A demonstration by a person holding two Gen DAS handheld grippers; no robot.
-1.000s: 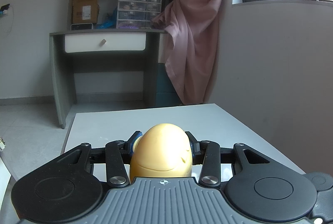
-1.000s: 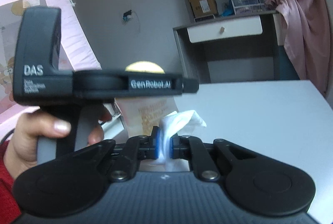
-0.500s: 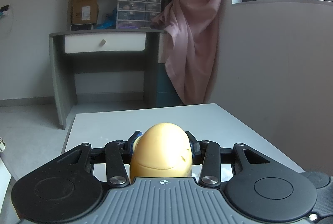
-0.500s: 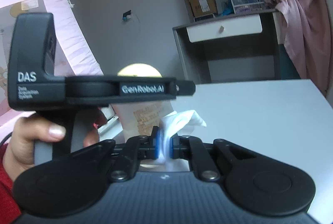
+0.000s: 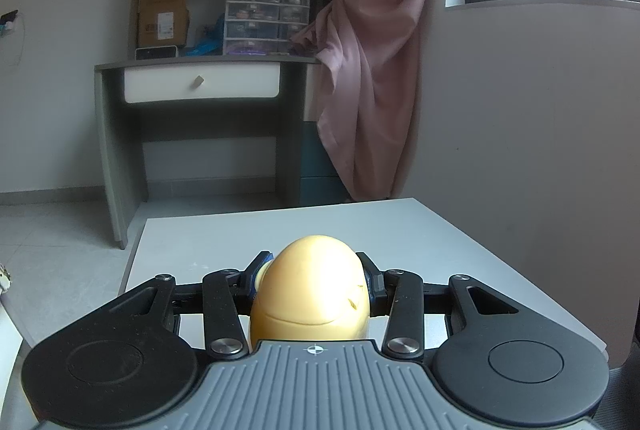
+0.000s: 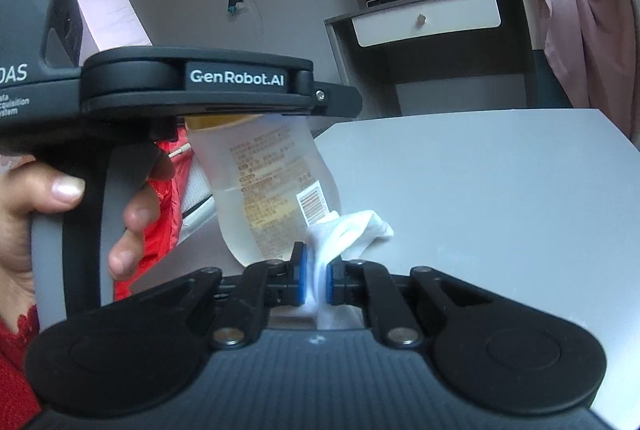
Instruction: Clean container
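Grey table (image 6: 500, 190): work surface, right. Translucent bottle (image 6: 272, 190): hung over the near-left table edge by its yellow cap (image 5: 312, 294), pinched in left gripper (image 5: 314, 284), steadied for wiping. White wipe (image 6: 348, 230): nipped in right gripper (image 6: 316, 278), touching the bottle's lower wall.

Black hand-held gripper (image 6: 316, 280), blue pads (image 6: 303, 280), silver screws, bare hand (image 6: 44, 206), red sleeve

The bottle (image 6: 276, 190) hung at frame centre-left, above the table (image 6: 500, 190), beneath the left gripper (image 6: 256, 118). The cloth (image 6: 352, 230) touched its lower right side, pinched in the right gripper (image 6: 316, 270).
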